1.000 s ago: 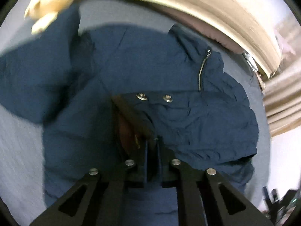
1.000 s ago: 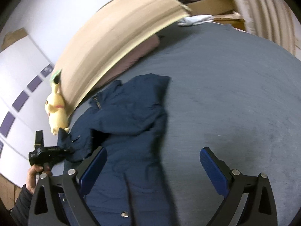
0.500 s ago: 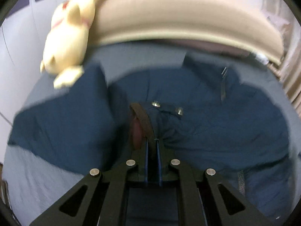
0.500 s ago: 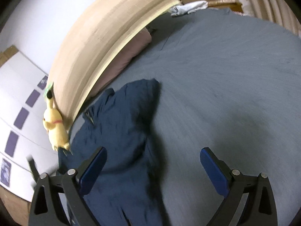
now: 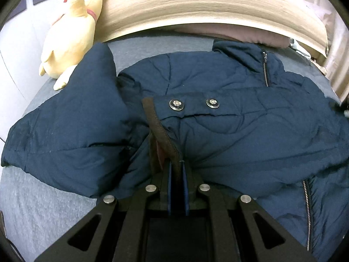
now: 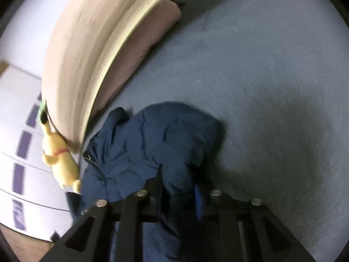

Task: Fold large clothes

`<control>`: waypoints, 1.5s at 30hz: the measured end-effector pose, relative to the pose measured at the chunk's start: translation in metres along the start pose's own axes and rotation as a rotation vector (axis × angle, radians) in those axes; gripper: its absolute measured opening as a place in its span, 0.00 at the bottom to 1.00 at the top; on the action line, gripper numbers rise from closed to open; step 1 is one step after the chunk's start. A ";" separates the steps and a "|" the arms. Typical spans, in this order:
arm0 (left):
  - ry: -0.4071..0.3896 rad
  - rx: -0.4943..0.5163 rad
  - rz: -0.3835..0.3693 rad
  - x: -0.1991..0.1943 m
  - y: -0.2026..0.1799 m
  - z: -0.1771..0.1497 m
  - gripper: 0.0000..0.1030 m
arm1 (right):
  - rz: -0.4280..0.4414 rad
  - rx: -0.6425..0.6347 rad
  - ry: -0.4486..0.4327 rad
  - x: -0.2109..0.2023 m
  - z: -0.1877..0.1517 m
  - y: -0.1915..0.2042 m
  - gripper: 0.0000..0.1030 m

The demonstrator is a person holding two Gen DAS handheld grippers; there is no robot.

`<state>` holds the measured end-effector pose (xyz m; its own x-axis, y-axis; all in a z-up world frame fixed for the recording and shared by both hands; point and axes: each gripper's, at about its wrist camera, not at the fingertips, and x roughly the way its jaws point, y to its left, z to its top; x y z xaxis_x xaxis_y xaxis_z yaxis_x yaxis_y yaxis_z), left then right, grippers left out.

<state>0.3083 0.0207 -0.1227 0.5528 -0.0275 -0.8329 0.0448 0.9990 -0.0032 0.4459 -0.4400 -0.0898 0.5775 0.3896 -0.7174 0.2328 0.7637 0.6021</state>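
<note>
Now the left tool (image 5: 177,166) pinches a navy jacket's (image 5: 229,131) brown-lined edge, while the right tool (image 6: 177,187), just closing, has jacket fabric between its fingers.

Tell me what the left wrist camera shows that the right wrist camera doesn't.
Only the left wrist view shows two metal snap buttons and the left gripper shut on the navy padded jacket's brown-lined edge. Only the right shows the right gripper, jaws just closing on a jacket fold, and the open grey bedsheet. Both share the jacket, the yellow plush toy and the wooden headboard.
</note>
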 end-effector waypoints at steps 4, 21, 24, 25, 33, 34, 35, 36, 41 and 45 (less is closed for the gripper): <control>-0.007 0.017 0.004 0.006 -0.006 -0.001 0.10 | -0.156 -0.131 -0.024 0.005 -0.003 0.012 0.20; 0.006 0.043 0.019 0.004 -0.005 0.000 0.13 | -0.084 -0.183 0.011 -0.050 -0.091 0.008 0.24; 0.002 0.043 0.007 0.006 -0.004 0.000 0.14 | -0.165 -0.263 0.011 -0.044 -0.102 0.010 0.17; -0.001 0.051 0.001 0.007 -0.006 0.000 0.14 | -0.210 -0.259 0.021 -0.034 -0.104 0.001 0.17; -0.004 0.127 0.076 0.004 -0.019 0.002 0.17 | -0.297 -0.227 -0.051 -0.060 -0.109 0.010 0.78; -0.002 0.129 0.082 -0.001 -0.019 0.003 0.22 | -0.317 -0.234 -0.089 -0.072 -0.111 0.016 0.78; -0.011 0.122 0.074 -0.006 -0.018 0.004 0.26 | -0.323 -0.248 -0.125 -0.084 -0.113 0.023 0.78; -0.025 0.113 0.058 -0.012 -0.017 0.004 0.38 | -0.312 -0.257 -0.150 -0.091 -0.115 0.031 0.78; -0.151 0.073 0.000 -0.061 -0.006 0.003 0.66 | -0.180 -0.333 -0.206 -0.105 -0.129 0.079 0.79; -0.166 0.016 -0.053 -0.079 0.014 0.002 0.67 | -0.194 -0.330 -0.084 -0.058 -0.135 0.073 0.81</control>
<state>0.2667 0.0370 -0.0561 0.6788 -0.0872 -0.7291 0.0899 0.9953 -0.0352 0.3233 -0.3373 -0.0514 0.6124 0.1886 -0.7677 0.0880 0.9488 0.3033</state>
